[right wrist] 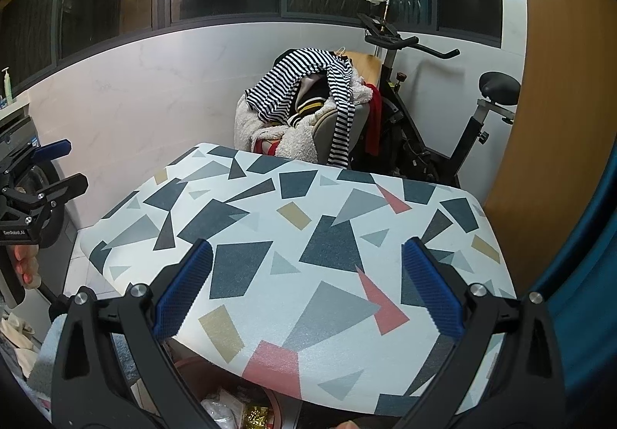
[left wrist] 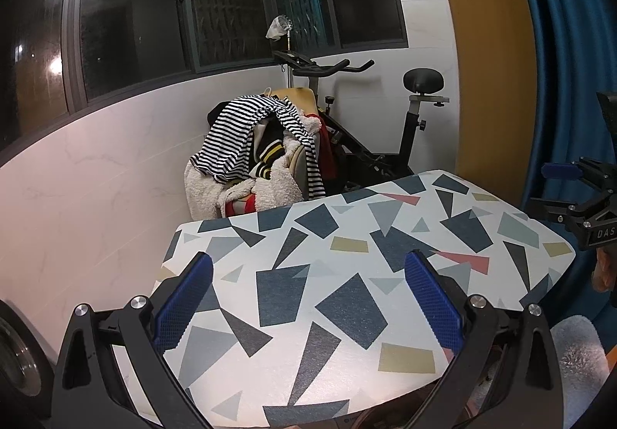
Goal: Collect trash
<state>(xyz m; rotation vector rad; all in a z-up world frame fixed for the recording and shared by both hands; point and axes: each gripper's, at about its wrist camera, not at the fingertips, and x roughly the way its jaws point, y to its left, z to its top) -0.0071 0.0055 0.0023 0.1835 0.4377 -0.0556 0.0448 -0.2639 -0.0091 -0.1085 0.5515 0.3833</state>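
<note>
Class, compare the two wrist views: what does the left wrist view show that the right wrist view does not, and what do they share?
Only the left wrist view: the right tongs at its right edge, and a blue curtain.
Only the right wrist view: the left tongs at its left edge, and crumpled wrappers below the table.
Both: the geometric-patterned table top, the striped clothes pile, and the black exercise bike.

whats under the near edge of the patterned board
In the right wrist view, below the patterned board, part of a pinkish bin rim shows with crumpled wrappers inside, one gold. The board covers the rest of the bin.
</note>
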